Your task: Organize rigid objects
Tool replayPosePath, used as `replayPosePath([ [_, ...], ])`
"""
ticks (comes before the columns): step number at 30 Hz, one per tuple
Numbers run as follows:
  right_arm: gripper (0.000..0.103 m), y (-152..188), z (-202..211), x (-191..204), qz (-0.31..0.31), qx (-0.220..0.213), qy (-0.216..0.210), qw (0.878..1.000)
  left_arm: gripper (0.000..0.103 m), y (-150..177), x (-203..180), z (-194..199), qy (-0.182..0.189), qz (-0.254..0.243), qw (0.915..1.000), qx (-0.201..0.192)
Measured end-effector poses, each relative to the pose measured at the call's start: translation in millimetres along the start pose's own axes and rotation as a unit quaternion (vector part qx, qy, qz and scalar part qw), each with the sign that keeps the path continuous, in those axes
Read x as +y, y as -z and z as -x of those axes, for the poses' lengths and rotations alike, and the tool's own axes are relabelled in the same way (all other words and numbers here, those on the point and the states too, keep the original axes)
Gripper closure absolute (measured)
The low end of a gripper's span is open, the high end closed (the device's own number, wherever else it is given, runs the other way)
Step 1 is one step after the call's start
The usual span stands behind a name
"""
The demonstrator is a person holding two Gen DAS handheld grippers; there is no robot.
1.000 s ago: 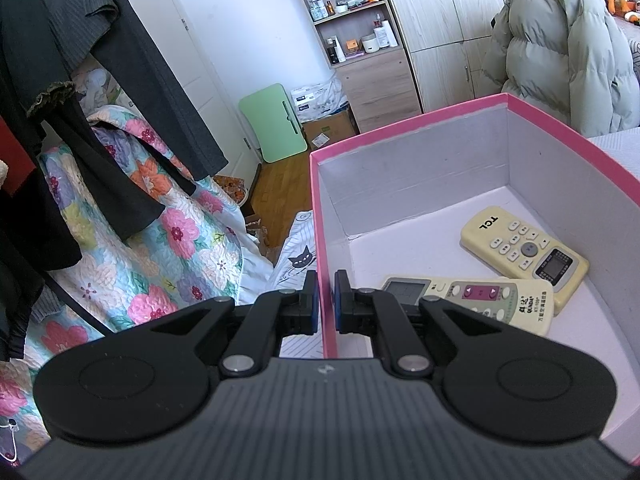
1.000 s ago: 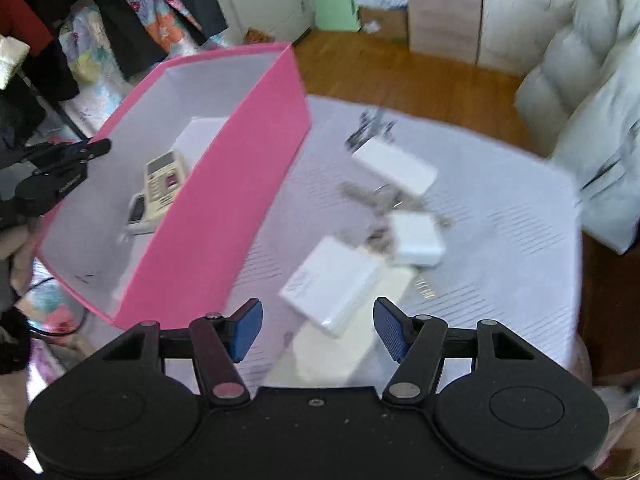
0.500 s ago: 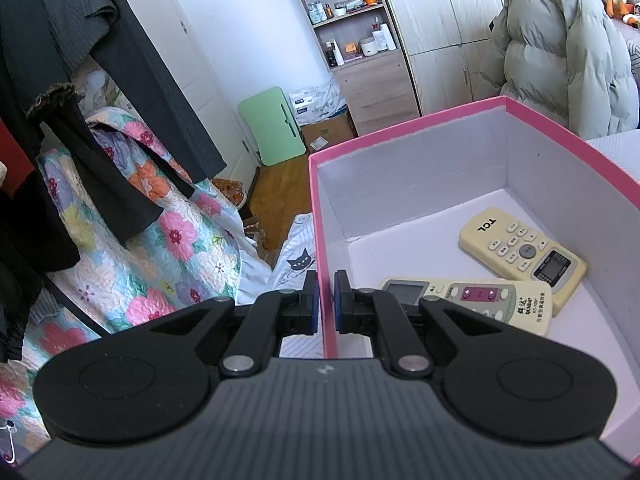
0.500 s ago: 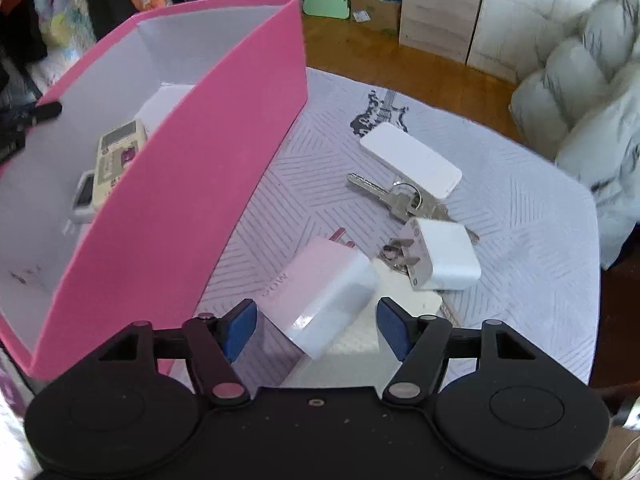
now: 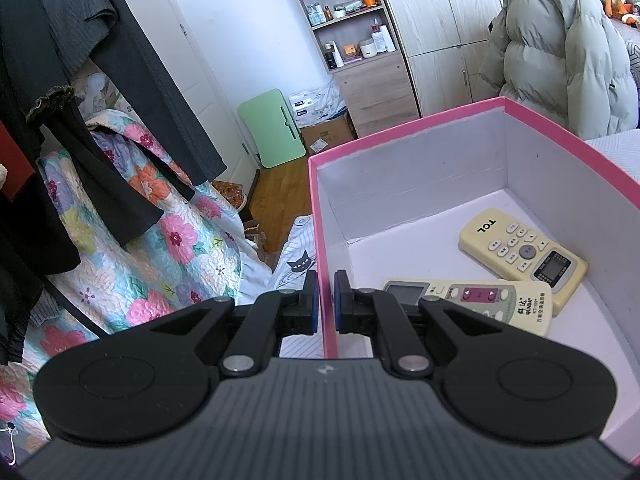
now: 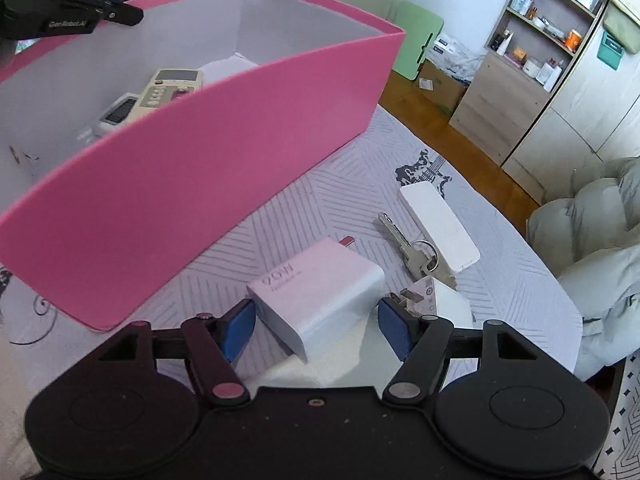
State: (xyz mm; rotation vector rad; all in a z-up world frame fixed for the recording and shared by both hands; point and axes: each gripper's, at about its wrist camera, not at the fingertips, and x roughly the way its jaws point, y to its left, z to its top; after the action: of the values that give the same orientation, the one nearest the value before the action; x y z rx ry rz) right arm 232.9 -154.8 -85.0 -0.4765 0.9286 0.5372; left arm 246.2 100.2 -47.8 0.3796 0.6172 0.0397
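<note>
My left gripper (image 5: 326,304) is shut on the near wall of the pink box (image 5: 320,216), gripping its rim. Two cream remotes (image 5: 520,248) (image 5: 472,304) lie inside the box. In the right wrist view the pink box (image 6: 224,168) stands at the left. My right gripper (image 6: 316,324) is open, its blue pads either side of a large white charger (image 6: 320,296) on the table. A smaller white charger (image 6: 444,300), keys (image 6: 412,248) and a white power bank (image 6: 440,220) lie just beyond. The left gripper also shows in the right wrist view (image 6: 100,12).
The table has a grey patterned cloth (image 6: 500,264). A green puffer jacket (image 5: 560,56) hangs at the right. Clothes and a floral quilt (image 5: 120,240) are at the left. Shelves and wardrobe (image 5: 360,40) stand behind, over wooden floor.
My right gripper has moved down and closer to the large white charger, which now sits between its open fingers. My left gripper stays clamped on the box wall.
</note>
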Motion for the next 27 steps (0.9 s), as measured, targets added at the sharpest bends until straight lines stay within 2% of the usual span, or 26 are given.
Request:
replayPosePath([
  [4,0.021,0.2,-3.2,-3.7,-0.007,-0.019,-0.009,1.000,0.097,-0.2,-0.2,0.0,0.000,-0.001,1.0000,0.000],
  [7,0.019,-3.2,-5.0,-2.2,0.024,-0.023,-0.011,0.999,0.097,0.0,0.3,0.2,-0.001,-0.001,1.0000,0.000],
  [9,0.022,-3.9,-5.0,-2.2,0.045,-0.025,-0.018,0.999,0.097,0.0,1.0,0.4,-0.001,-0.001,1.0000,0.000],
  [10,0.028,-4.0,-5.0,-4.1,0.044,-0.026,-0.029,0.998,0.097,0.1,1.2,0.4,-0.001,-0.001,1.0000,0.000],
  [12,0.030,-5.6,-3.5,-8.2,0.022,-0.024,-0.050,0.998,0.097,0.1,0.9,0.4,-0.001,-0.001,1.0000,0.000],
  [15,0.035,-5.4,-0.8,-7.7,0.007,-0.027,-0.044,0.999,0.097,0.3,0.9,0.6,0.000,0.000,1.0000,0.000],
  [20,0.035,-8.0,18.6,-11.8,-0.029,-0.053,-0.041,0.997,0.097,0.4,1.6,0.1,0.002,-0.004,1.0000,-0.002],
  [27,0.038,-20.2,60.6,-17.6,-0.059,-0.115,-0.023,0.991,0.097,1.6,4.0,-0.5,0.012,-0.001,0.9999,-0.004],
])
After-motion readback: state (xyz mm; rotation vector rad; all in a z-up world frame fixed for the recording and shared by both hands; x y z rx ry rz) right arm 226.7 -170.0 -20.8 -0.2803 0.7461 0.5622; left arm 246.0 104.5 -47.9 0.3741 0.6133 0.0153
